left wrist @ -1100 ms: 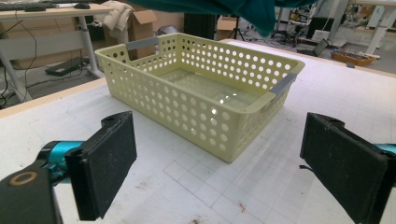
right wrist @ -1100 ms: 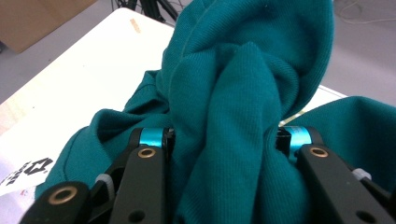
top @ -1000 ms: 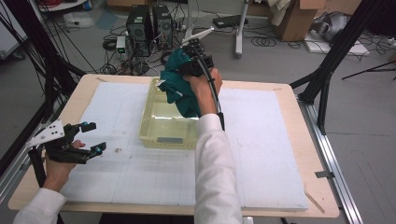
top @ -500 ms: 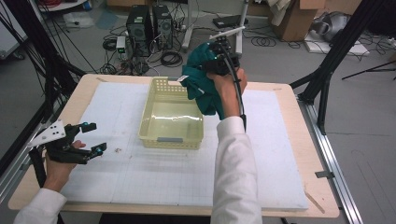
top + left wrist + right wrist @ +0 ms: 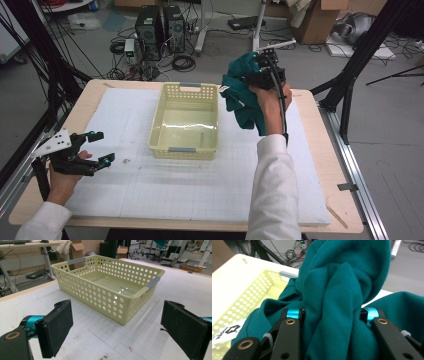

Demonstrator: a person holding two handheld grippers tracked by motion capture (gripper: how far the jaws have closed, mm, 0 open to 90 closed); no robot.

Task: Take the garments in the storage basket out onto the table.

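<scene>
I see a teal cloth (image 5: 342, 290) that looks soft and matt, with tiny knit ribs and a white printed label, bunched between the right gripper (image 5: 332, 315) with its hard black plastic jaws and shiny blue metal rings. The yellow basket (image 5: 110, 285) is smooth, glossy plastic full of round holes, with grey matt handle strips. The left gripper (image 5: 117, 325) has rough, grainy black pads, and the table (image 5: 320, 210) has a pale wooden edge under a white, matt, slightly fuzzy sheet (image 5: 200, 190) with faint squares.
</scene>
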